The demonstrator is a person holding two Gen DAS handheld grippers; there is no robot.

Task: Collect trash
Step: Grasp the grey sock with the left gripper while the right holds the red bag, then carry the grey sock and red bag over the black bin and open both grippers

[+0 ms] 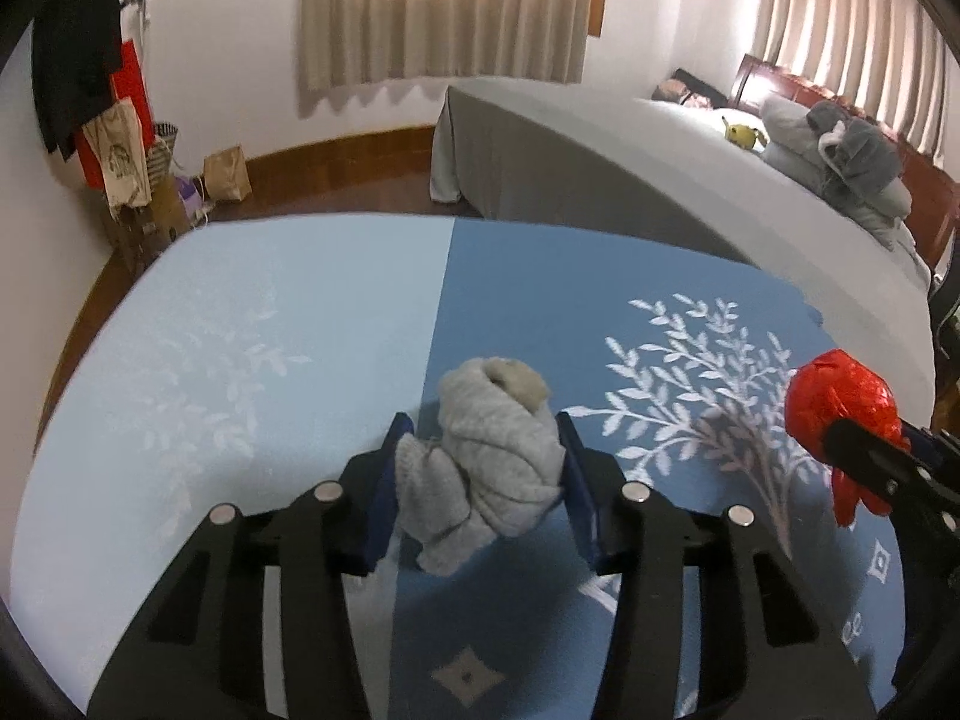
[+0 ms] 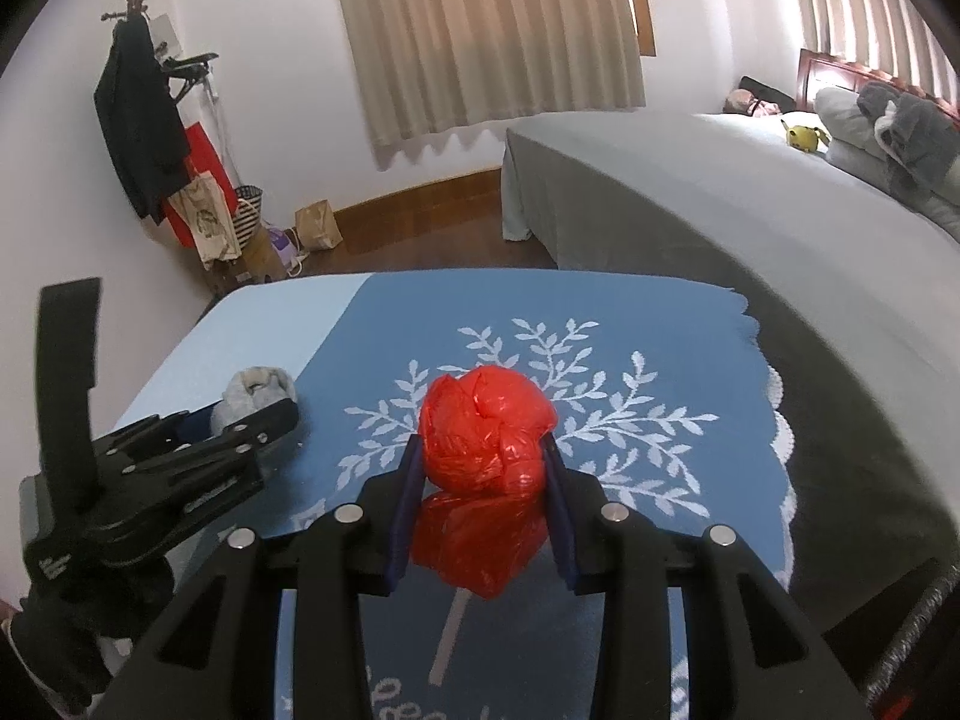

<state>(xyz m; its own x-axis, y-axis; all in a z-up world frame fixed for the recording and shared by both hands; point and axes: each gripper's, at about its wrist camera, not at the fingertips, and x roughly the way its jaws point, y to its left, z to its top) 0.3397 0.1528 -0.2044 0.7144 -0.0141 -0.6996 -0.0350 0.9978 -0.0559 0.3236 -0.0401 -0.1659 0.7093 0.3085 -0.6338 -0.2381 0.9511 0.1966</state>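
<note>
Grey cloth wad [image 1: 480, 456] sits pinched in the left gripper [image 1: 480, 450]; right gripper [image 2: 480, 468] clamps red bag [image 2: 486, 438].

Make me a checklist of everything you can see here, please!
Surface: blue cloth with white leaf print, over a table.
Job's things: grey rag bundled up; red bag crumpled.
Clutter: nothing seen on the cloth besides those.
Grippers: left gripper has pads against the grey rag; right gripper is clamped on the red bag.
Cables: nothing seen.
Surroundings: bed with pillows and a yellow toy; curtains; coat rack with dark clothes; paper bag on the wooden floor.
</note>
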